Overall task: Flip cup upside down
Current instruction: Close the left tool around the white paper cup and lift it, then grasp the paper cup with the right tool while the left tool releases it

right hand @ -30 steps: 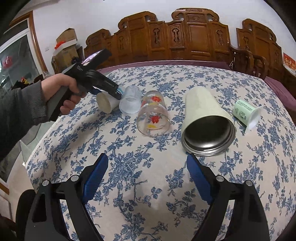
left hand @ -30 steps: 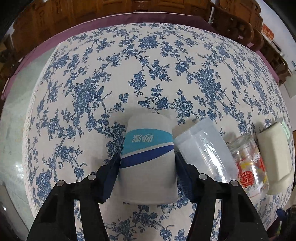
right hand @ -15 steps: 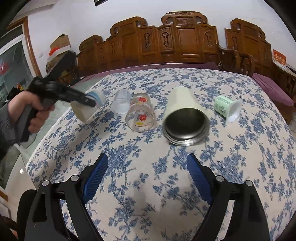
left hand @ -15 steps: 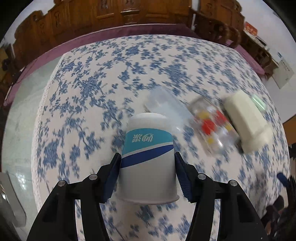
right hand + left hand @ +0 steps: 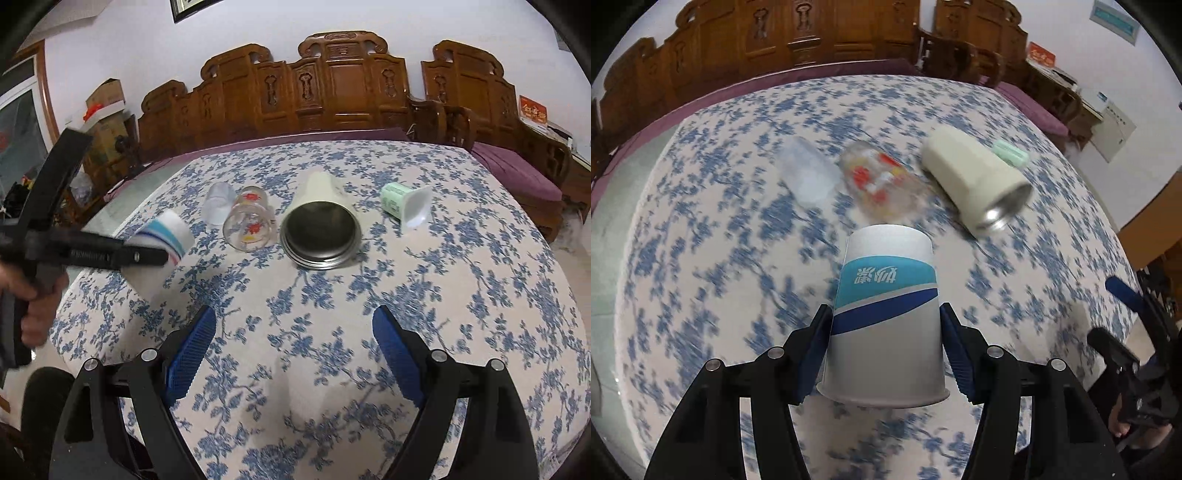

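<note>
My left gripper [image 5: 884,349] is shut on a white paper cup [image 5: 886,314] with a teal and blue band. It holds the cup in the air above the table, base pointing away from the camera and rim toward it. In the right wrist view the cup [image 5: 162,251] is blurred at the left, held by the left gripper [image 5: 147,256] over the table's left edge. My right gripper [image 5: 293,354] is open and empty above the table's near side.
On the floral tablecloth [image 5: 424,295] lie a frosted plastic cup [image 5: 218,205], a clear glass with red print [image 5: 249,223], a cream steel tumbler [image 5: 319,225] and a green yoghurt cup [image 5: 406,205]. Carved wooden chairs [image 5: 332,88] stand behind the table.
My left gripper has lifted the paper cup off the table and drawn it back toward the near left, away from the row of cups. The right gripper stays open and has tilted up a little.
</note>
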A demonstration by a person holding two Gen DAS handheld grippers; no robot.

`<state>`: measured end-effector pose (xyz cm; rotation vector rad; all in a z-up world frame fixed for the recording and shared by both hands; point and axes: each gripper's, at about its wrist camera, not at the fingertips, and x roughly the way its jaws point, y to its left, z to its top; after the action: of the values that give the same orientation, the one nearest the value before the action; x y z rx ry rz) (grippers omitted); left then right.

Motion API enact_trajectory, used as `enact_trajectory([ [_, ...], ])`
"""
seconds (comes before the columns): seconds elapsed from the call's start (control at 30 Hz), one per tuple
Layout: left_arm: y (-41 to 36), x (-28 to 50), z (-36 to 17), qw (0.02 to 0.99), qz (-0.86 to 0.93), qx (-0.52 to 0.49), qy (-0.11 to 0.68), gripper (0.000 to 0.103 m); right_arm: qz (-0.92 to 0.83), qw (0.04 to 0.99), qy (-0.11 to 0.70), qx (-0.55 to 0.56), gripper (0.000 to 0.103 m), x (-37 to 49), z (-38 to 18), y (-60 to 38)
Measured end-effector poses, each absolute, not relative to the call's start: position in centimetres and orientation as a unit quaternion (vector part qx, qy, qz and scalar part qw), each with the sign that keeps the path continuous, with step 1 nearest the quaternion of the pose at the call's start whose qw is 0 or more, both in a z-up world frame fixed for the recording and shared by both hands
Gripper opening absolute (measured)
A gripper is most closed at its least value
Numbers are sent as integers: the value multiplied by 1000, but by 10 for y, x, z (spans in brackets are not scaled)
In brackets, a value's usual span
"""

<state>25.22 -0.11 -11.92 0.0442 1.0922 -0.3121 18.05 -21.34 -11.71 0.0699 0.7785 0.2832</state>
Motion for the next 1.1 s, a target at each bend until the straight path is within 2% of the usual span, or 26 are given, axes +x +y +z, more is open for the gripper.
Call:
enact_trajectory([
  [0.37,-43,215,-164,834,-165,11,526,56,117,915,383,34,88,166,-125,-232],
  [0.67,-47,217,-169,837,-164,6,521,59,110,914,389,26,88,171,-126,-232],
  [0.73,-42,216,-164,842,-161,1,515,68,109,914,389,23,88,172,-124,-231],
  [0.83,-31,210,-152,856,-153,-3,495,75,111,914,389,15,88,174,-119,-225],
  [0.9,-21,206,-142,865,-146,-10,479,79,115,914,389,12,88,175,-116,-220],
  [1.0,-1,199,-126,885,-121,-21,450,79,123,912,390,6,88,178,-110,-210],
  [1.07,11,195,-118,895,-107,-21,433,93,129,911,391,1,88,181,-106,-202],
  [1.1,19,190,-113,907,-91,-17,412,96,133,910,392,-3,88,183,-104,-197],
])
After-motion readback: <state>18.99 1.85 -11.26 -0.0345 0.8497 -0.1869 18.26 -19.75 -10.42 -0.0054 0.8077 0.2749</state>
